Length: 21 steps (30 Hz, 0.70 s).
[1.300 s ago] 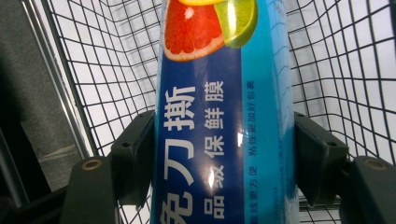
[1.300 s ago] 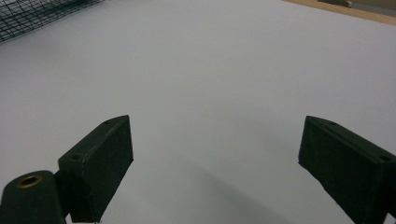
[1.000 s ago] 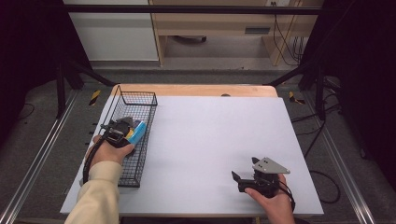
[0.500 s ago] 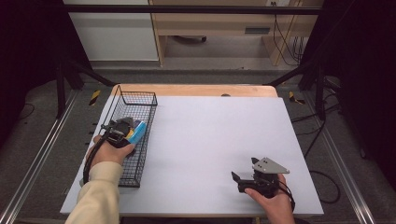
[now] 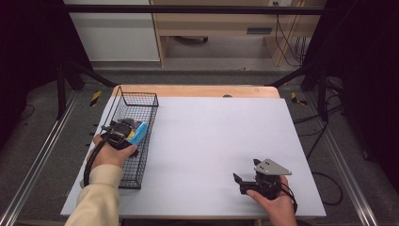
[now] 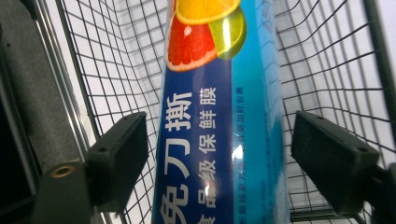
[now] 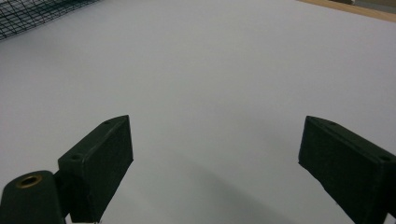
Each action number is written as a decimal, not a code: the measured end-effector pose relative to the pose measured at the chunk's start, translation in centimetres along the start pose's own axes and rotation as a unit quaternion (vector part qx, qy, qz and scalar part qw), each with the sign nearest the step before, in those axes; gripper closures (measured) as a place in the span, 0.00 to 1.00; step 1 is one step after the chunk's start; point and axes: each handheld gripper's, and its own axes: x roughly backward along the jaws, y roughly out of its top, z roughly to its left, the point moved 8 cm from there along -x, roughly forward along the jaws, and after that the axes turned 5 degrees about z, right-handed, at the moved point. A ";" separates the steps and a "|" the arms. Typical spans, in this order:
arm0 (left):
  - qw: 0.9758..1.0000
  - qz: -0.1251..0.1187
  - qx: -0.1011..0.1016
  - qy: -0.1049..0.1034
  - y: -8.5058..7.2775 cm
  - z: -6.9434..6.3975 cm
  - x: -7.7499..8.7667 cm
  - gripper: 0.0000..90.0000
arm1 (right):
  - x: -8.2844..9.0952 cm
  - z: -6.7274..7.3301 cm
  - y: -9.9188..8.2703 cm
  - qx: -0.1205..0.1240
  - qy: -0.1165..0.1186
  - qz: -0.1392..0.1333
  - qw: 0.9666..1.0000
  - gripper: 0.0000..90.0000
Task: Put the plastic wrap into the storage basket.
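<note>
Nearest the person, the right gripper (image 5: 245,181) rests on the white surface (image 5: 211,141), its fingers (image 7: 100,161) spread wide with nothing between them; farther off, the left gripper (image 6: 219,154) has just been opening, its fingers (image 6: 119,156) standing clear on both sides of the blue cling-film box (image 6: 219,116), which lies in the wire basket (image 5: 141,101).

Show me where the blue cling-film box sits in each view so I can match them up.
High view: blue box in the wire basket, at the left tongs.
Left gripper view: box centre, between open jaws, untouched.
Right gripper view: not in it.
Shared landmark: basket, upper left there.
</note>
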 end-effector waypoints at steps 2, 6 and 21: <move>1.000 -0.011 -0.003 0.008 0.0 0.1 0.3 0.17 | 0.0 0.0 0.0 0.001 0.000 -0.001 1.000 0.11; 0.999 -0.035 -0.008 0.016 -0.2 0.0 1.3 0.16 | 0.0 0.0 0.0 0.001 0.000 0.000 1.000 0.11; 0.992 -0.125 -0.025 0.021 0.2 -1.3 4.9 0.11 | 0.1 0.0 0.1 -0.001 -0.005 -0.003 1.000 0.11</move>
